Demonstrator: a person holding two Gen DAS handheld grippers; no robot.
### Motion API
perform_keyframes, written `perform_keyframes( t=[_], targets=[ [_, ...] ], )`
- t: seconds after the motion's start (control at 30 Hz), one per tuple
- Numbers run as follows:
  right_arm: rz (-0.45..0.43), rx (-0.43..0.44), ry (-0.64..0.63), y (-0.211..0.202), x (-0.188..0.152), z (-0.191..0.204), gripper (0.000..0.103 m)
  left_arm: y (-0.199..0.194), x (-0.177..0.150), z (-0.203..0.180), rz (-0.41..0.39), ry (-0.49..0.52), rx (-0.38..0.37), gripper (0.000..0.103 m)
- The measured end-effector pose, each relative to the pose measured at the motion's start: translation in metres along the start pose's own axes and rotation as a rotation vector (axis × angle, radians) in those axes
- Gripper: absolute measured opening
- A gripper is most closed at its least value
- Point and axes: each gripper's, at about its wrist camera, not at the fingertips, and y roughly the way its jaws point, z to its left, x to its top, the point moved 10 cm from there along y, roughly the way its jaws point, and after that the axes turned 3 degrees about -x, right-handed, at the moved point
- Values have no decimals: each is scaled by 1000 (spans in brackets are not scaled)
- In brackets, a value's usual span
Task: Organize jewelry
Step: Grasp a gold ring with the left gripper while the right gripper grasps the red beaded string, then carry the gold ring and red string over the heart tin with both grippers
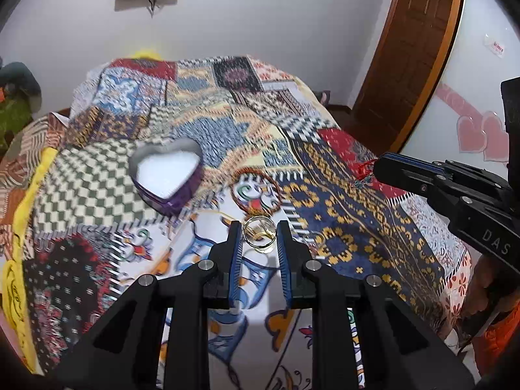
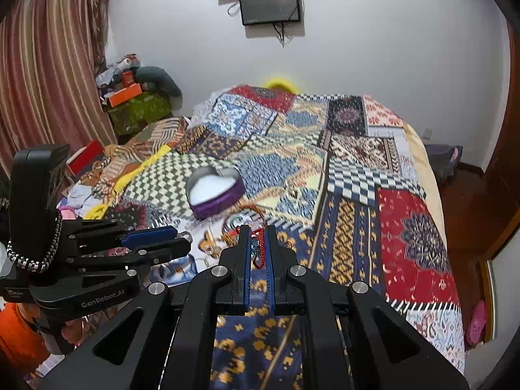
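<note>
My left gripper clamps a clear ring-shaped bangle between its fingers, raised above the bed. My right gripper is pinched shut on a red beaded string. The open heart-shaped box sits on the quilt beyond, well apart.

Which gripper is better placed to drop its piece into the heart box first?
Probably left. The left gripper, holding a ring, sits nearer the heart box than the right gripper with its red string.
</note>
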Motion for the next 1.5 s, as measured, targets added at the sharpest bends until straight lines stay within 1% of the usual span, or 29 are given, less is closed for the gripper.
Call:
perform_keyframes(
  t=[0.37, 0.6, 0.77, 0.9, 1.0, 1.27, 1.37, 1.5],
  targets=[
    [-65, 17, -53, 7, 43, 26, 7, -32, 26, 30, -82, -7, 62, 20],
    [-79, 39, -89, 26, 65, 43, 7, -34, 45, 51, -122, 2, 108, 20],
    [-63, 34, -124, 46, 73, 51, 7, -28, 54, 63, -130, -8, 117, 20],
    [-32, 49, -129, 64, 75, 54, 7, -15, 58, 73, -121, -16, 122, 20],
    [8, 73, -120, 82, 73, 58, 7, -3, 58, 79, -106, -14, 121, 20],
    [136, 139, -100, 125, 58, 59, 7, 38, 49, 99, -19, 9, 174, 20],
    [188, 150, -100, 140, 52, 59, 7, 51, 44, 106, 8, 0, 170, 20],
    [243, 161, -109, 154, 46, 59, 7, 66, 38, 113, 48, -37, 126, 20]
  ],
)
